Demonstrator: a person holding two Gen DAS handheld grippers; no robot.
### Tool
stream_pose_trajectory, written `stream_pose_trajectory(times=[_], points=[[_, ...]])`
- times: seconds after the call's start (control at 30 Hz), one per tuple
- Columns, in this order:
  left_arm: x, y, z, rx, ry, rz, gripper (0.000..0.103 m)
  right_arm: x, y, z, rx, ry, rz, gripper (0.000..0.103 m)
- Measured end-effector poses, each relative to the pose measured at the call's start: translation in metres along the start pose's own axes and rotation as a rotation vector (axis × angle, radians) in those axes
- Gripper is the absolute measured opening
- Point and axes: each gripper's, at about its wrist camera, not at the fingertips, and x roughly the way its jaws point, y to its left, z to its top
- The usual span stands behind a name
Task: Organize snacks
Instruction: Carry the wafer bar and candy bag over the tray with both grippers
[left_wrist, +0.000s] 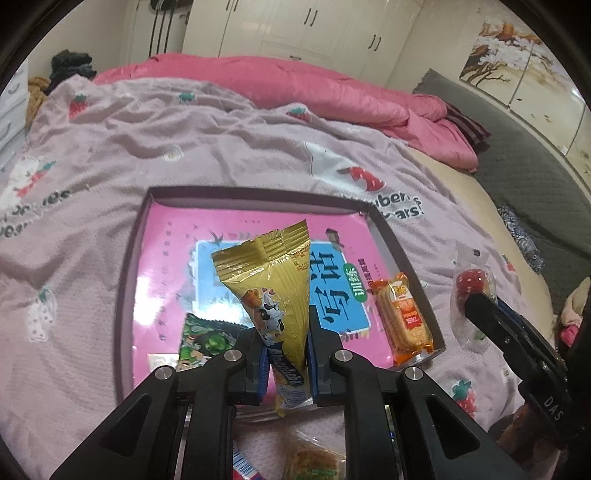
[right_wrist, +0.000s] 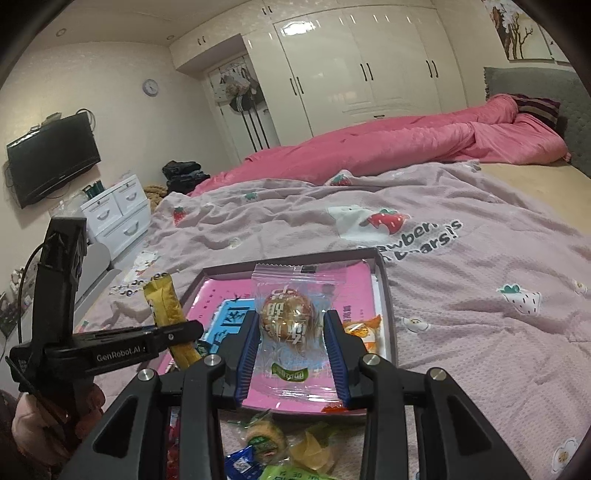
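Left gripper (left_wrist: 286, 354) is clamped on a gold foil snack packet (left_wrist: 273, 284): crimped top seal, cartoon cow print, blue-and-white band near the bottom where the blue pads pinch it. I've got it upright over the shallow tray (left_wrist: 127, 280), which sits on the pink strawberry-print bedspread (left_wrist: 147, 147). The tray has a dark rim and a pink printed sheet with a blue panel lining its floor. Already lying in it: an orange biscuit pack (left_wrist: 404, 317) along the right wall and a green packet (left_wrist: 203, 339) near the front left, partly behind my left finger. Right gripper (right_wrist: 288, 339) is closed on a clear plastic pouch (right_wrist: 291, 306) with a round brown ball inside, white characters printed across it and a green label at the pouch's lower edge; it hangs over the tray's near half. From the left camera the same pouch shows something red, off to the tray's right. Loose snacks (right_wrist: 266, 443) lie on the bedspread below both grippers, just short of the tray's front edge: a round green-labelled pastry, a yellow wrapper, a blue packet.
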Motion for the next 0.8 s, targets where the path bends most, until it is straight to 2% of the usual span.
stream_pose_trajectory(times=[0.6, 0.8], points=[[0.032, 0.003, -0.009, 0.014, 0.074, -0.033, 0.016, 0.016, -0.011, 0.0, 0.025, 0.018, -0.036, 0.036], [0.034, 0.001, -0.011, 0.02, 0.084, -0.041, 0.016, 0.029, -0.009, -0.005, 0.015, 0.063, -0.025, 0.036]])
